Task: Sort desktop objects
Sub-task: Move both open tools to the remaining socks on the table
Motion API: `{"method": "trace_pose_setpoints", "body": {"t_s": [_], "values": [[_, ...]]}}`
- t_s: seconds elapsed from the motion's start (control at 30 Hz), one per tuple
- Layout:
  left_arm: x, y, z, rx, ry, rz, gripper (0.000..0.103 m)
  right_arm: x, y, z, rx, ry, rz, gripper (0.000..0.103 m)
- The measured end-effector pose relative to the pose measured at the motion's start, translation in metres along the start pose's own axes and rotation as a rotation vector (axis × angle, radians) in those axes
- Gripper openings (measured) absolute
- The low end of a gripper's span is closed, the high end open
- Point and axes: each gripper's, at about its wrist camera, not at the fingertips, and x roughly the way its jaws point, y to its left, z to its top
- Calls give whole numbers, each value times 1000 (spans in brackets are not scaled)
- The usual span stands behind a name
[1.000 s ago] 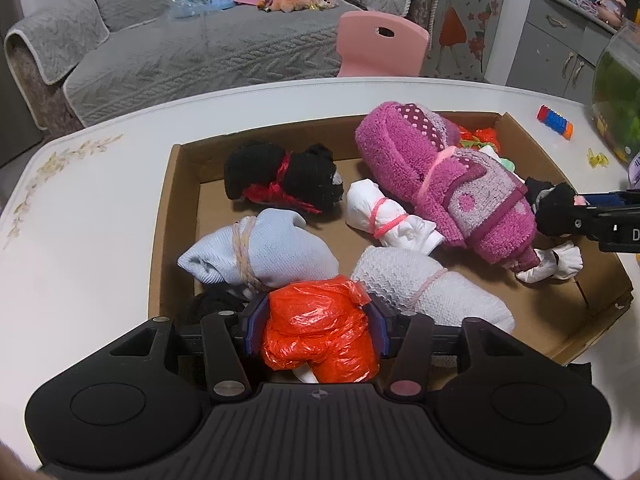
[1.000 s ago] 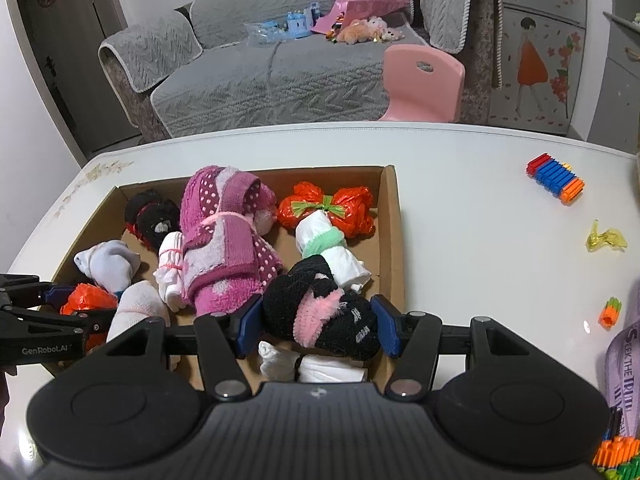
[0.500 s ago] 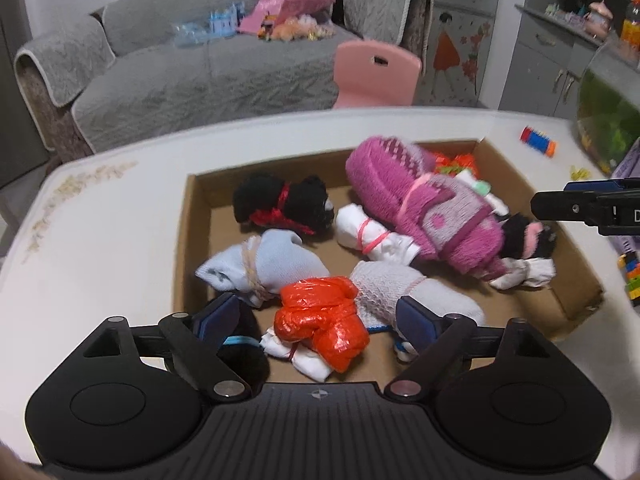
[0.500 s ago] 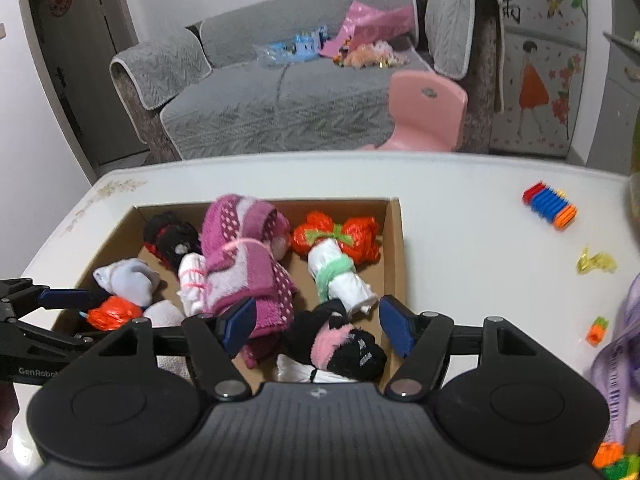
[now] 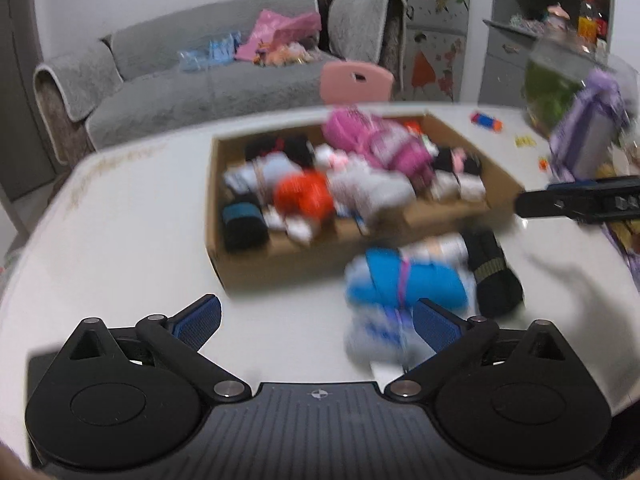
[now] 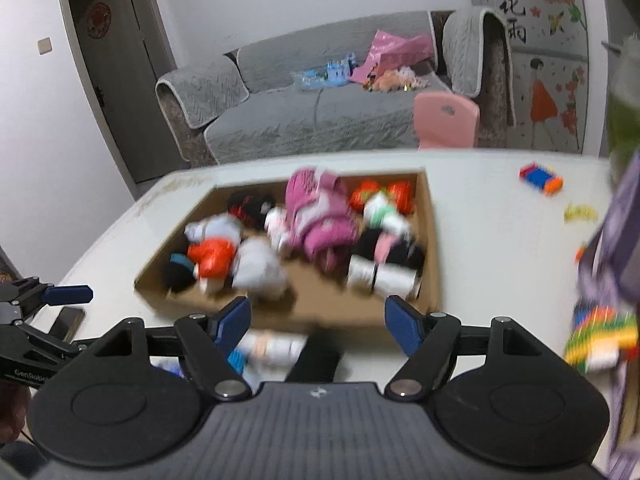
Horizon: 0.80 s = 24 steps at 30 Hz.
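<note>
Left gripper (image 5: 316, 322) jaws just opened wide, empty | right gripper (image 6: 317, 322) jaws just opened, empty | blue bundle (image 5: 404, 280) on table (image 5: 120, 240), near side of cardboard box (image 5: 280, 264) | I judge it soft, light; grip mid-roll.

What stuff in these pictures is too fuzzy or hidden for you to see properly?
- Left wrist view: the bundles in the cardboard box are smeared by motion blur; their ties cannot be read.
- Left wrist view: the blue bundle is blurred and its near end sits behind the left gripper.
- Right wrist view: the bundles in front of the box hide behind the right gripper.
- Right wrist view: the purple thing is cut off by the right edge.
</note>
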Motion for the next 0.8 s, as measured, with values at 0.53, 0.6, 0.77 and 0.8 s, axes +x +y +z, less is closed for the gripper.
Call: {"method": "trace_pose_setpoints", "body": {"t_s": [0.53, 0.6, 0.77, 0.8], "values": [[8, -51, -51, 105, -63, 60, 103, 33, 3, -42, 24, 47, 8, 73], [13, -51, -52, 98, -54, 56, 103, 34, 4, -46, 21, 50, 8, 73], [23, -52, -54, 92, -30, 49, 103, 36, 5, -47, 16, 52, 7, 73], [24, -52, -55, 89, -29, 48, 103, 36, 5, -47, 16, 53, 6, 73]]}}
